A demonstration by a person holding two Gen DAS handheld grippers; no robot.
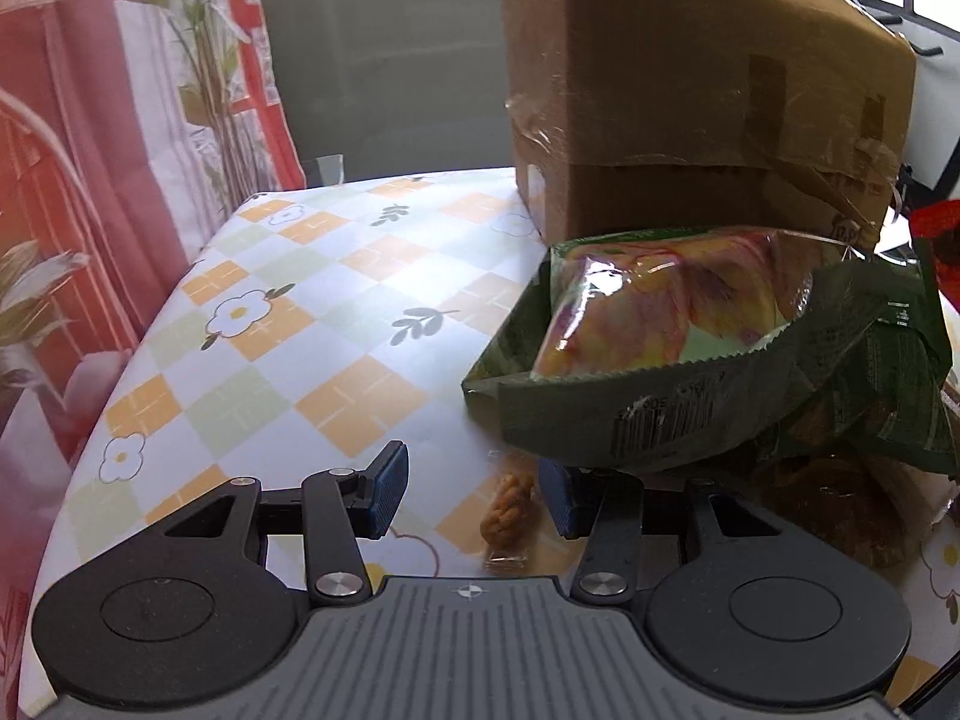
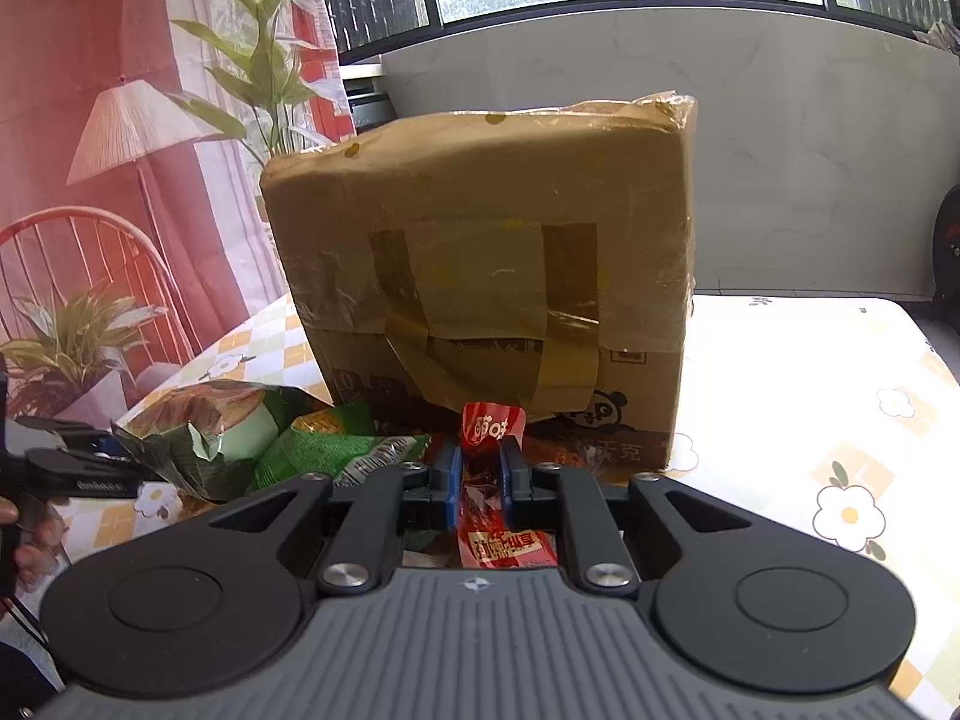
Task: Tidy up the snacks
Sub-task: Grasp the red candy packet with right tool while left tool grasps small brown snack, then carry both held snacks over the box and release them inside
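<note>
One box [image 2: 486, 276] stands behind the snack pile. We find the right gripper [image 2: 480, 474] pinching a red packet [image 2: 489, 516], visible only there; left gripper [image 1: 474, 489] spread around a twist snack [image 1: 507, 510].

A red snack packet [image 2: 493, 483] stands upright just before the cardboard box [image 2: 498, 252]; left of it green snack bags [image 1: 720, 360] lie heaped against the box's foot (one torn open).

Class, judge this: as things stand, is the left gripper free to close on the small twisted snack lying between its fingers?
Probably yes. The left gripper is open around the twisted snack, with bare tablecloth beside it. The green packet overhangs its right finger and might get nudged.
</note>
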